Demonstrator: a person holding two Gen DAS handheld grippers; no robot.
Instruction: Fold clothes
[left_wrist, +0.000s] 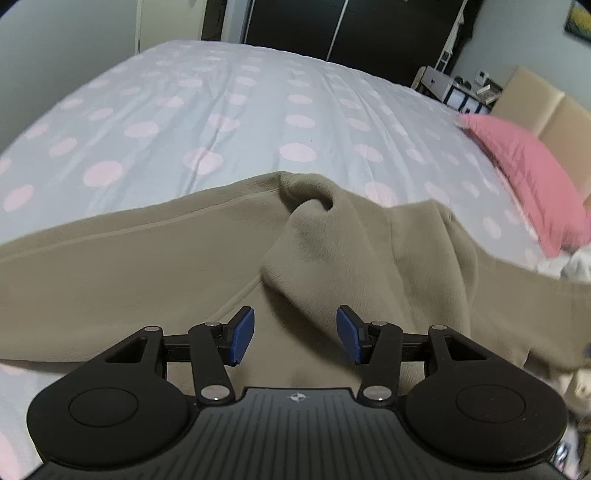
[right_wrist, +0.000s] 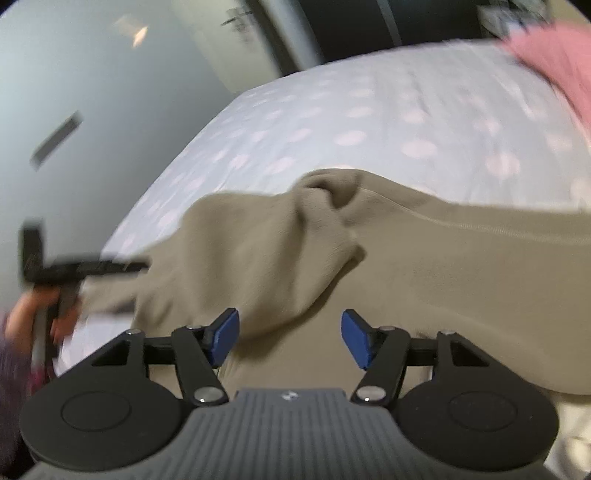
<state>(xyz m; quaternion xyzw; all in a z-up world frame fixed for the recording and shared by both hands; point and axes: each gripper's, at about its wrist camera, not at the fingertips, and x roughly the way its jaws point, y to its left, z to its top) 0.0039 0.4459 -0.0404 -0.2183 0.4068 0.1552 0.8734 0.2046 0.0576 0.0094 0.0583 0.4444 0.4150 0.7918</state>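
Nearest in the left wrist view, the left gripper (left_wrist: 295, 334) hangs over the khaki-beige fleece garment (left_wrist: 129, 266), its blue-padded fingers (left_wrist: 242, 334) apart with nothing pinched between them. The right gripper (right_wrist: 290, 338) is in the same condition in its own view: fingers spread, cloth below them but not clamped. At the left edge of that blurred view, the person's hand (right_wrist: 33, 314) holds the other gripper's handle beside the garment.

The garment lies spread across the near part of the bed, on the white bedspread with pale pink dots (left_wrist: 221, 122). A thick bunched fold (left_wrist: 314, 221) rises at its middle, where the fabric has rucked up. Beyond it the bedspread runs bare toward a pink pillow (left_wrist: 524, 170) and a beige padded headboard (left_wrist: 546, 107) on the right.

The step in hand looks like the interval between folds: both grippers free, hovering over the cloth. The next move likely calls for each to settle on an edge or corner, close firmly on the thick fleece, and flatten that bunched ridge.
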